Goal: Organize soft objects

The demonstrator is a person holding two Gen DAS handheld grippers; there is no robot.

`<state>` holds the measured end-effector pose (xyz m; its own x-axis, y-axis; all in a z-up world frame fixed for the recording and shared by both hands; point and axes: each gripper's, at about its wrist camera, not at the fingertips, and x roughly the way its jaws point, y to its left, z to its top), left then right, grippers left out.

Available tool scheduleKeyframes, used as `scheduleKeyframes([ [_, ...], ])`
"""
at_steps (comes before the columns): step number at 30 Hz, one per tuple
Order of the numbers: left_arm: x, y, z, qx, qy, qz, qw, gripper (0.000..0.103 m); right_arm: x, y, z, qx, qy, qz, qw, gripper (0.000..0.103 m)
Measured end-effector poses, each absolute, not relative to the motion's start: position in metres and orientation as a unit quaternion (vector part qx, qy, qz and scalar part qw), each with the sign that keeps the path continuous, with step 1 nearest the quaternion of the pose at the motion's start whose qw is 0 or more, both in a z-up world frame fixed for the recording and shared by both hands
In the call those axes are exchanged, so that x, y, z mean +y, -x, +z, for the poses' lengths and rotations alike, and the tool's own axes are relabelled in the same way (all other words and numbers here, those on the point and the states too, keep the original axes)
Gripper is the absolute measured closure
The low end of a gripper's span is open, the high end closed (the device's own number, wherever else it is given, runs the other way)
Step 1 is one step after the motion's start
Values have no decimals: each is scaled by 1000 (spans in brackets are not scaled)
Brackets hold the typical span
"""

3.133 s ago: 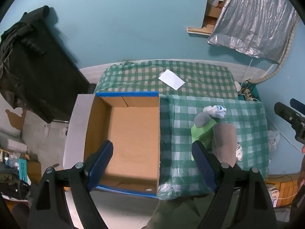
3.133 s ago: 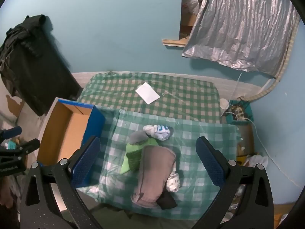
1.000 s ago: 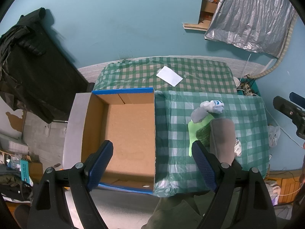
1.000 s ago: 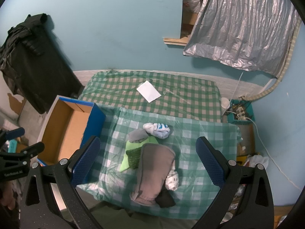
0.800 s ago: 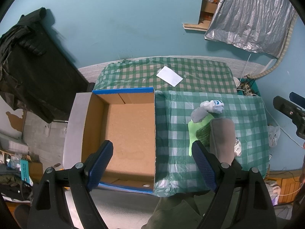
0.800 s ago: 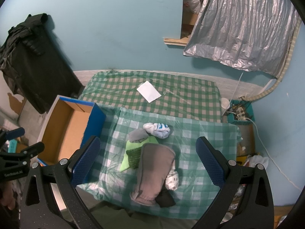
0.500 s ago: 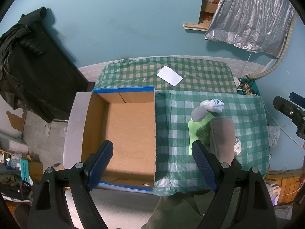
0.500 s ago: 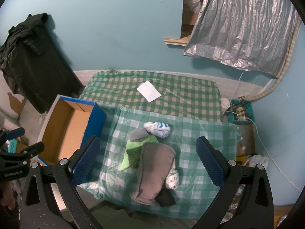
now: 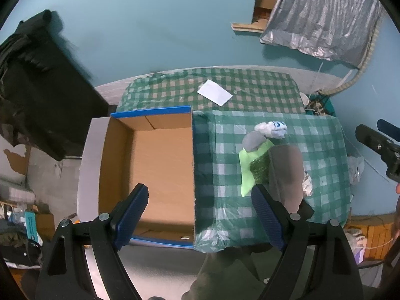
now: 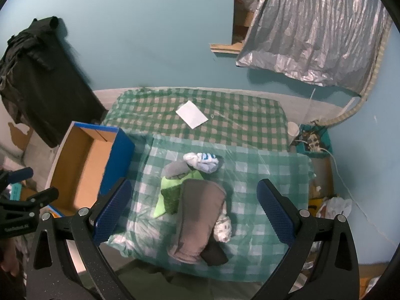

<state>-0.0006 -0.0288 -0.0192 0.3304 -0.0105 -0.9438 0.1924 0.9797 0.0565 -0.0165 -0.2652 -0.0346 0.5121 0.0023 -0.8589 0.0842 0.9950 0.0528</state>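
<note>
Pile (image 10: 195, 200): soft things heaped on the green-checked counter (image 10: 262, 182), at 12 o'clock from the right gripper and about 2 o'clock from the left one.
Grey cloth (image 10: 197, 215): largest piece, folded, lying on top along the pile's near half; seen also in the left view (image 9: 285, 170).
Green cloth (image 10: 170, 195): lime sheet with a darker green patch, tucked under the grey cloth's 9 o'clock edge.
Sock ball (image 10: 202, 162): white with blue stripes, at the pile's 12 o'clock end, touching a small grey piece (image 10: 176, 168) at its 9 o'clock side.
Spotted piece (image 10: 223, 227): white, peeping out at the grey cloth's 3 o'clock edge.
Black piece (image 10: 215, 252): at the pile's 6 o'clock end, partly under the grey cloth.
Box (image 9: 150, 170): open cardboard, blue outside, standing against the counter's 9 o'clock edge; nothing visible inside.
White card (image 10: 192, 114): flat on the far checked cloth, well apart from the pile, toward 12 o'clock.
Left gripper (image 9: 200, 212): jaws wide, holding nothing, hanging above the box's near rim and the counter edge.
Right gripper (image 10: 192, 215): jaws wide, holding nothing, hanging above the pile, clear of it.
Black garment (image 10: 37, 80): hanging at 10 o'clock by the teal wall.
Foil sheet (image 10: 315, 32): draped on the wall at 1 o'clock.
</note>
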Motion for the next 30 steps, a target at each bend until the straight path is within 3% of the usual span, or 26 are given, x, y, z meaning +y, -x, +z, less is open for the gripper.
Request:
scheduleKeyframes([
  [19, -96, -1, -64, 603, -136, -120, 777, 17, -327, 54, -79, 523, -79, -49, 847, 3],
  [30, -138, 4, -100, 615, -165, -167, 753, 17, -342, 76, -137, 553, -76, -25, 829, 4],
])
